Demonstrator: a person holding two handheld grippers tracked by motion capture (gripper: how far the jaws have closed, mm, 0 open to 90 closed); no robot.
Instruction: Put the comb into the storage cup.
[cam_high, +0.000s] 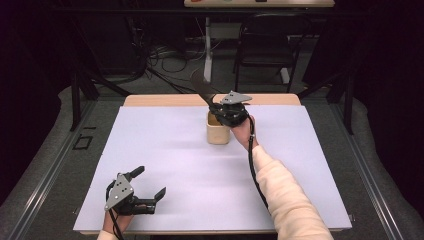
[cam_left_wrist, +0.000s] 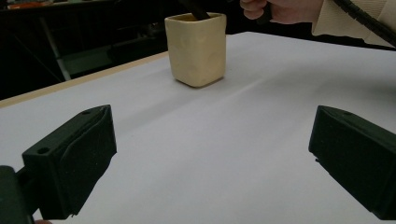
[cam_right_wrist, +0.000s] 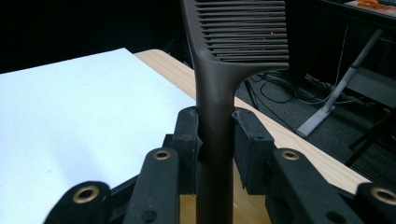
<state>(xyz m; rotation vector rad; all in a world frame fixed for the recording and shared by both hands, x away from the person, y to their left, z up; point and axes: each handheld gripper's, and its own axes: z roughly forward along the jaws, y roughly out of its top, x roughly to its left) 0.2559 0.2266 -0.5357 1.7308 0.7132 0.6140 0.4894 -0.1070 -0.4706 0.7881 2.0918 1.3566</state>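
Plastic, by the look of it, and thin: the dark slotted spatula (cam_right_wrist: 219, 93) should weigh little and stay stiff along its handle, though the smooth handle could slip or swivel if pinched loosely, so the sensible hold is on the handle just below the slotted blade, which is where it is taken now. In the right gripper view the right gripper (cam_right_wrist: 215, 140) has its two jaws pressed against either side of that handle, the blade rising above them and the lower handle running down between them. From the high view the spatula (cam_high: 202, 87) leans up and away from the right gripper (cam_high: 227, 111), with its lower end inside the cream cup (cam_high: 218, 132), which stands near the far middle of the white table (cam_high: 165, 150). The cup looks light enough to tip if the handle drags on its rim. The left gripper (cam_high: 150, 184) rests at the near left corner, well apart from the cup, jaws spread wide and holding nothing.
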